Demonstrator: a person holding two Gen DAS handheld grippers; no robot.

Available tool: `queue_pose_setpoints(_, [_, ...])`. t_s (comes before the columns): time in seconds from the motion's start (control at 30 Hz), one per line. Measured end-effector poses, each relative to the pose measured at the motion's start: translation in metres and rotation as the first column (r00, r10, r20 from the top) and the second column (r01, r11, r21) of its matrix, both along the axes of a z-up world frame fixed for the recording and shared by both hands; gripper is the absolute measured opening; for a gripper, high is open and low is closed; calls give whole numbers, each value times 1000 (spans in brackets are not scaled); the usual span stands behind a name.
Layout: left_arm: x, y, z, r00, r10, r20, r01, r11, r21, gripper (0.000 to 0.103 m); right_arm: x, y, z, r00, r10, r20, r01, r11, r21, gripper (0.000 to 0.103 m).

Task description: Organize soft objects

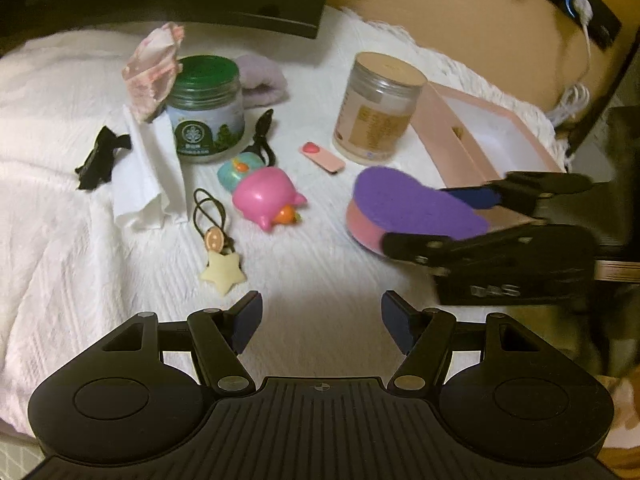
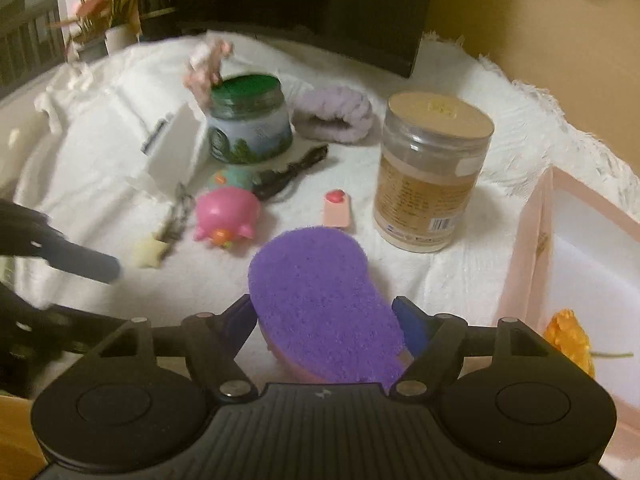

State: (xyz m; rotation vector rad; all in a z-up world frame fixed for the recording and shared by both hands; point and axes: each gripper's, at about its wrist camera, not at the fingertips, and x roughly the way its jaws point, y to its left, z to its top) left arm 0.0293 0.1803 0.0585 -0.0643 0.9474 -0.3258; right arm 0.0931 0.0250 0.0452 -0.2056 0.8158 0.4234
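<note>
Our left tool [image 1: 322,322] hangs low over the white cloth [image 1: 60,240] on the desk, level and pointing toward the far edge, its two fingers spread wide with nothing between them. Just ahead of it lies a cream star charm [image 1: 223,272] on a dark hair tie, and beyond that a pink toy [image 1: 266,198].

Our right tool [image 2: 326,322] reaches in from the right side, also low and nearly level. Its fingers are closed in on the purple sponge [image 2: 316,296], one blue pad [image 2: 412,326] pressed against the sponge's right edge and the other against its left. The sponge has a purple top and a pink underside, and it sticks out forward past the fingertips. In the left view we see the same sponge [image 1: 404,208] held just in front of the pink box [image 1: 480,136], whose near wall stands right behind it. In the right view the box [image 2: 528,240] sits to the right of the sponge, with an orange flower [image 2: 570,334] lying inside it.

Farther back stand a green-lidded jar [image 2: 250,118] and a tan-lidded jar [image 2: 432,172], well apart, with a lilac rolled cloth [image 2: 334,114] between them.
</note>
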Motion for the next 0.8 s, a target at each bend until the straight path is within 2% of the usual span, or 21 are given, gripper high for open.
queue_pose_setpoints(0.13, [-3, -12, 2, 1000, -28, 7, 28, 1000, 13, 71, -36, -18, 21, 1000, -14, 2, 14, 1000, 27, 74])
queue_pose_setpoints(0.33, [1, -43, 6, 997, -75, 16, 75, 997, 4, 71, -72, -59, 44, 994, -107, 37, 109, 992, -59, 74])
queue_pose_setpoints(0.43, [1, -60, 10, 993, -112, 30, 112, 994, 1, 71, -79, -83, 61, 981, -169, 90, 178, 979, -98, 74])
queue_pose_setpoints(0.6, [-2, -77, 13, 988, -147, 47, 147, 989, -1, 71, -56, -118, 92, 936, -269, 226, 299, 947, -113, 74])
queue_pose_setpoints(0.67, [-3, -75, 11, 990, -131, 42, 132, 991, -3, 71, -35, -132, 100, 901, -320, 294, 359, 929, -86, 77])
queue_pose_setpoints(0.73, [-4, -67, 8, 993, -110, 35, 111, 994, -14, 71, -10, -143, 101, 878, -376, 297, 408, 911, -55, 87])
queue_pose_setpoints(0.8, [-4, -55, 5, 997, -72, 23, 72, 997, -15, 71, 12, -149, 97, 873, -415, 255, 438, 898, -38, 87])
